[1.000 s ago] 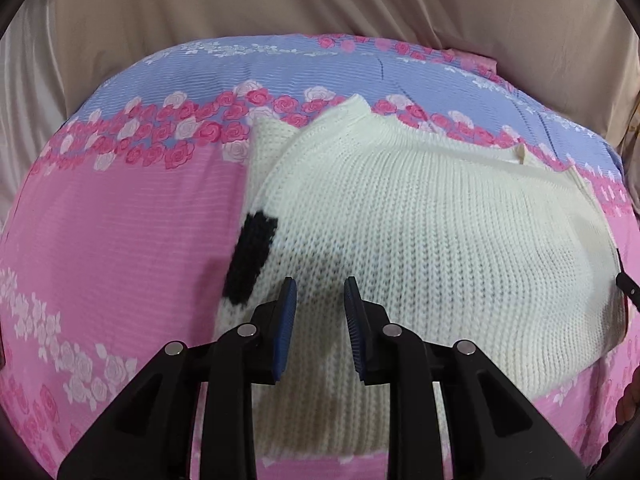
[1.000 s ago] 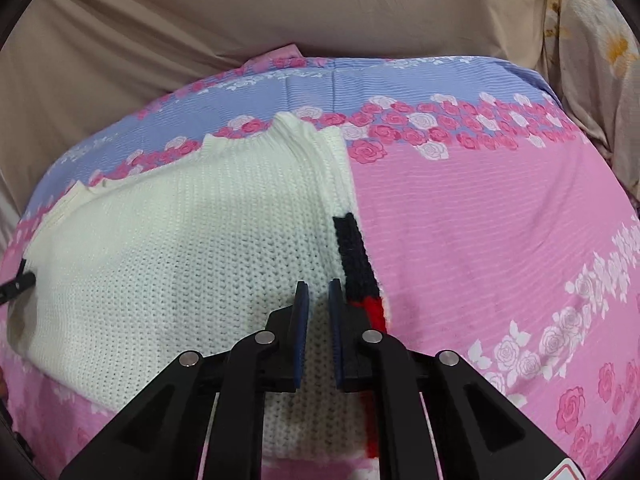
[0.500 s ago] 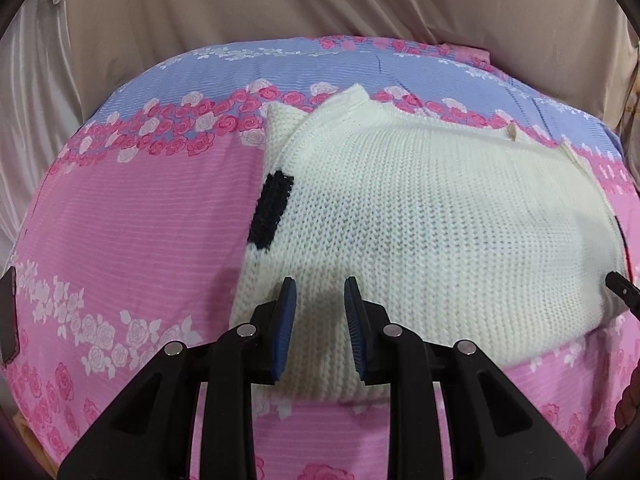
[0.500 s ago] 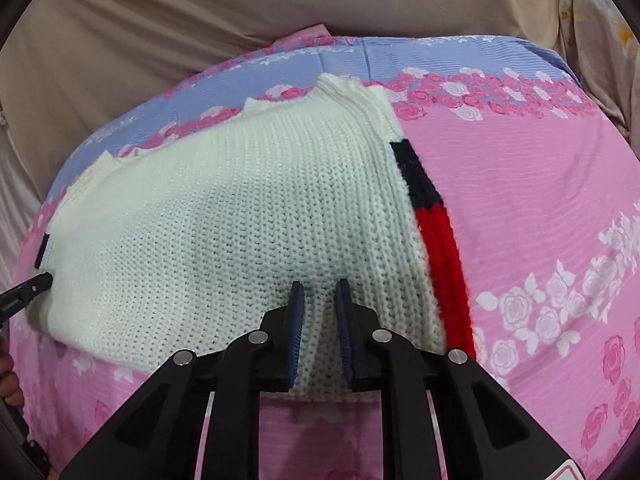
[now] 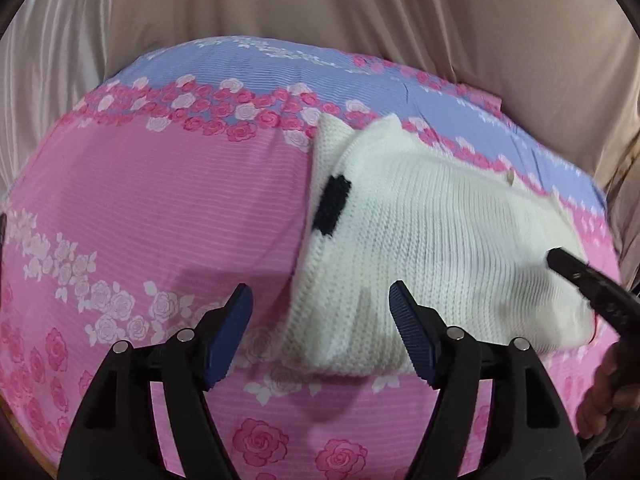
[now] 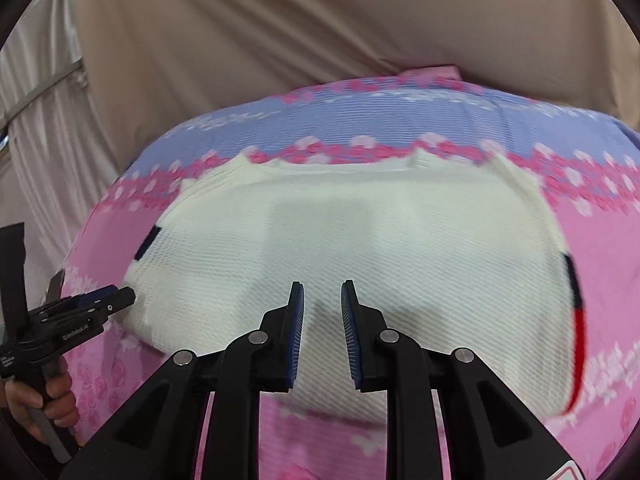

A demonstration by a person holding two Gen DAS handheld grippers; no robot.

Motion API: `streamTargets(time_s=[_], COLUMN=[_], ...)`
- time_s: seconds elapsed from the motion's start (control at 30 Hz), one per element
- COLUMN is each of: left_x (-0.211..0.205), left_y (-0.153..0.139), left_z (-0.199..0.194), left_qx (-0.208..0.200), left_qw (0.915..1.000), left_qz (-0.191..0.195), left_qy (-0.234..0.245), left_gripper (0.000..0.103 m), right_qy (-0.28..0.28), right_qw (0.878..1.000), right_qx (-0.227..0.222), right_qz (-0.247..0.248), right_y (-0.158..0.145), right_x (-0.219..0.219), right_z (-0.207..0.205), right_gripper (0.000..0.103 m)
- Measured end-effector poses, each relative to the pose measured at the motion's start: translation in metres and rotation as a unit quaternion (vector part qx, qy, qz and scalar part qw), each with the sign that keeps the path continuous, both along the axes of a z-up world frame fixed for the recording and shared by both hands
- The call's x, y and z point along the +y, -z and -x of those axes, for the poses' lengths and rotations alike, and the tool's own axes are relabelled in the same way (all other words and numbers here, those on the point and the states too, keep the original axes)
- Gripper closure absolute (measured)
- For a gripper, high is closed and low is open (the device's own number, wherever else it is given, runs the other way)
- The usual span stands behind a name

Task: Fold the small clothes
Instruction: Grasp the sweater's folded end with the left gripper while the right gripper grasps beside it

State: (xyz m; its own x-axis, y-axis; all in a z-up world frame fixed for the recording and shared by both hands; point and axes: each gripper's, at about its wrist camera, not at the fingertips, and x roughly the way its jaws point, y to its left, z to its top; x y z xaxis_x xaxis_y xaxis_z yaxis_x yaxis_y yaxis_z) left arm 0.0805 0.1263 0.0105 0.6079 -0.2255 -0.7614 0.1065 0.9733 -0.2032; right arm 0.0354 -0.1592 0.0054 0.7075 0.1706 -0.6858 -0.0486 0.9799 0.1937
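Observation:
A folded cream knit sweater point(image 5: 432, 240) lies on the pink and blue rose-print bedsheet point(image 5: 160, 208). It has a black patch point(image 5: 332, 204) on its left edge and a black and red stripe point(image 6: 576, 320) on its right edge. My left gripper point(image 5: 320, 308) is wide open and empty, above the sweater's near left corner. My right gripper point(image 6: 322, 304) is open and empty, over the sweater's point(image 6: 360, 248) near edge. The right gripper also shows at the right of the left wrist view point(image 5: 580, 276), and the left gripper at the left of the right wrist view point(image 6: 100, 300).
Beige fabric point(image 5: 320, 12) hangs behind the bed. A pale curtain point(image 6: 36, 128) hangs at the left. The person's hand point(image 6: 40, 400) holds the left gripper's handle. Bare sheet lies left of the sweater.
Both grippers have pulled back from the sweater and opened, the left one much wider. The right wrist view has swung left, so the whole sweater shows.

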Motion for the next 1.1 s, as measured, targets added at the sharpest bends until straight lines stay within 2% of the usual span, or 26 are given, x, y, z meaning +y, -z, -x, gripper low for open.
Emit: streamTargets(time_s=[0.27,0.43,0.53,0.57,0.7,0.77,0.87,0.9,0.97,1.1], left_x=[0.012,0.005,0.0,-0.002,-0.012,-0.019,-0.026,-0.027,-0.031,-0.047], left_y=[0.019,0.031,0.039,0.04,0.04,0.039,0.035,0.033,0.023,-0.014], left_z=[-0.032,-0.043,-0.053,-0.056,-0.067,-0.073,-0.08,-0.081,-0.081,-0.065], left_qx=[0.045,0.06,0.069,0.065,0.059,0.061,0.066,0.069,0.064,0.022], left_qw=[0.9961,0.9953,0.9942,0.9945,0.9958,0.9958,0.9949,0.9936,0.9932,0.9956], left_qz=[0.074,0.076,0.082,0.081,0.066,0.065,0.076,0.089,0.096,0.087], left_qy=[-0.015,-0.009,-0.01,-0.012,-0.023,-0.021,-0.004,0.004,0.007,0.027], left_gripper=[0.033,0.033,0.032,0.032,0.023,0.024,0.055,0.076,0.081,0.083], right_qy=[-0.013,0.0,-0.003,-0.009,-0.022,-0.028,-0.031,-0.031,-0.032,-0.017], right_qw=[1.0,0.999,0.997,0.998,0.998,0.998,0.998,0.998,0.997,0.995], right_qx=[0.023,0.042,0.068,0.056,0.052,0.042,0.035,0.034,0.032,0.044], right_qz=[0.004,-0.015,-0.02,-0.023,-0.026,-0.022,-0.033,-0.039,-0.059,-0.088], right_y=[0.007,0.018,0.039,0.04,0.042,0.044,0.046,0.047,0.047,0.04], right_x=[0.034,0.028,0.023,0.022,0.02,0.02,0.017,0.016,0.011,-0.001], right_z=[-0.065,-0.101,-0.123,-0.124,-0.127,-0.125,-0.124,-0.124,-0.122,-0.11], right_gripper=[0.084,0.084,0.083,0.083,0.083,0.083,0.083,0.083,0.083,0.082])
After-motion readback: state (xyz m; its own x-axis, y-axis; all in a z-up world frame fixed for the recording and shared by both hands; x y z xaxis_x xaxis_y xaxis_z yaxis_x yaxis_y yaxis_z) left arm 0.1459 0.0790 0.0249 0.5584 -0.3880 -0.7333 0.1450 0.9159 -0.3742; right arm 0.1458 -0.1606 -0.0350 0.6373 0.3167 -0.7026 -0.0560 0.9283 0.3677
